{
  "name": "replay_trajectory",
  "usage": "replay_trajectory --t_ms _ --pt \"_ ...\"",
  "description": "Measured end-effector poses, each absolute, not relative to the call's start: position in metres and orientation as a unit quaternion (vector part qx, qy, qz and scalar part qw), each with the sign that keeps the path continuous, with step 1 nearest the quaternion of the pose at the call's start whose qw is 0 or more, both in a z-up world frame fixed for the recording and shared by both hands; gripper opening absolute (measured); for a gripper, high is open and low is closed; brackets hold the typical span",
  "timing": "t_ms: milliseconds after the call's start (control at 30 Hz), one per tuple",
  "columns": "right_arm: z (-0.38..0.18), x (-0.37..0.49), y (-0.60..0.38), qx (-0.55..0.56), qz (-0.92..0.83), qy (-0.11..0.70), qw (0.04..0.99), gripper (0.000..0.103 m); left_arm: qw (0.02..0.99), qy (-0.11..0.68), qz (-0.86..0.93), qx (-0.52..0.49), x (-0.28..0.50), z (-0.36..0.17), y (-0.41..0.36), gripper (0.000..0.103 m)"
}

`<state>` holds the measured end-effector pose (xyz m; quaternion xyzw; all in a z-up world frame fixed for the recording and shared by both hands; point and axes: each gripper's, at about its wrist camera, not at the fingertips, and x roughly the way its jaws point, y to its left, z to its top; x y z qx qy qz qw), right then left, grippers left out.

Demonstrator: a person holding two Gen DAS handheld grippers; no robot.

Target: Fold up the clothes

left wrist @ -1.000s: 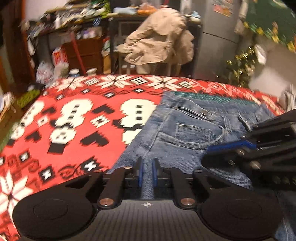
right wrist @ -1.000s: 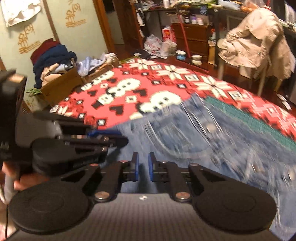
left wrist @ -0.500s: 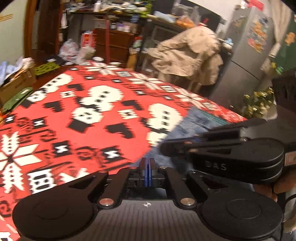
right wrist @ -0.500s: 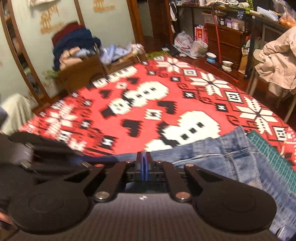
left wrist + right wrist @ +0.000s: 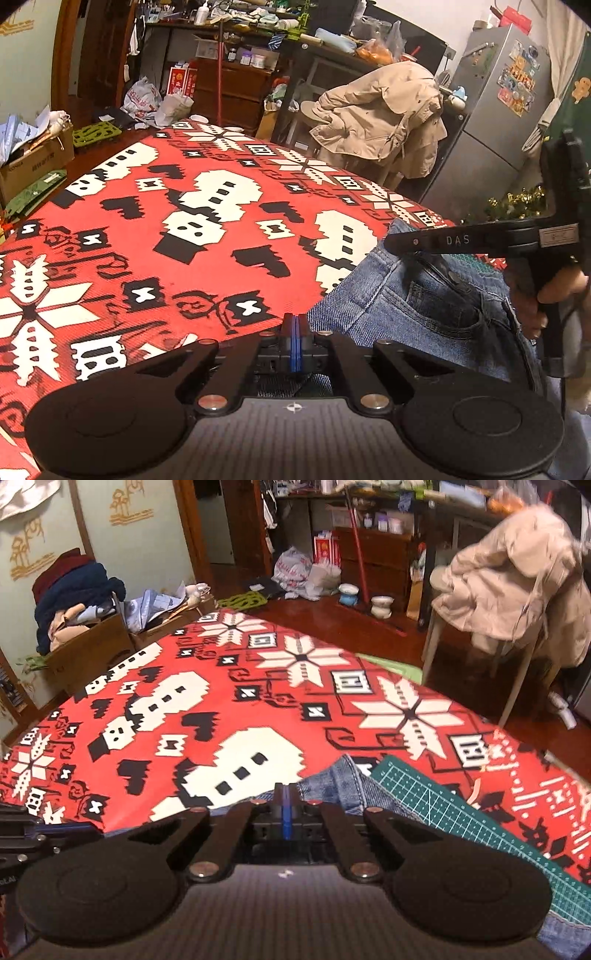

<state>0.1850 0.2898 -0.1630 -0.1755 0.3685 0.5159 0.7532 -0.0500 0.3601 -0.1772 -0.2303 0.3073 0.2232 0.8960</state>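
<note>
Blue jeans [image 5: 424, 306] lie on the table's red, white and black patterned cloth [image 5: 184, 221], waistband and pocket showing. My left gripper [image 5: 295, 328] is shut on the jeans' near edge; denim shows under its linkage. To the right a hand [image 5: 554, 291] holds my right gripper [image 5: 389, 244], whose tip sits at the waistband's far corner. In the right wrist view my right gripper [image 5: 284, 805] is shut on the jeans [image 5: 332, 786] at the waistband corner. The left gripper [image 5: 92, 834] shows low at the left edge.
A green cutting mat [image 5: 461, 823] lies bare to the right of the jeans. Beyond the table stand a chair draped with a beige coat [image 5: 380, 122], a grey fridge [image 5: 498, 110], cardboard boxes of clothes [image 5: 92, 642] and bowls on the floor [image 5: 380, 605].
Both grippers went from slightly open over the denim to shut on it. The right gripper then moved with the waistband, uncovering more of the green mat. The left wrist rolled, then held still.
</note>
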Motion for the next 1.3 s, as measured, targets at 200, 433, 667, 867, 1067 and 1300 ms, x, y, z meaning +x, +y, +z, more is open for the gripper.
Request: replay_trajectory --t_ms 200,433,667,867,1067,1300 --pt "-0.135 0.18 0.268 -0.163 0.508 0.347 0.771 0.004 0.899 0.318 0.217 -0.21 -0.049 -0.171 0.352 0.004" --pt "-0.083 0.154 0.172 -0.126 0.503 0.349 0.781 0.011 0.915 0.318 0.174 -0.177 -0.051 -0.146 0.322 0.005" --pt "-0.078 0.087 0.063 -0.12 0.472 0.391 0.781 0.02 0.925 0.338 0.088 -0.152 -0.059 -0.127 0.261 0.005" --pt "-0.119 0.002 0.015 -0.164 0.461 0.418 0.765 0.006 0.918 0.383 0.018 -0.106 -0.067 -0.133 0.202 0.005" --pt "-0.15 -0.044 -0.001 -0.144 0.448 0.443 0.763 0.006 0.901 0.426 -0.023 -0.078 -0.071 -0.151 0.164 0.005" --pt "-0.148 -0.07 -0.017 -0.131 0.444 0.433 0.773 0.007 0.897 0.438 -0.02 -0.062 -0.076 -0.161 0.145 0.005"
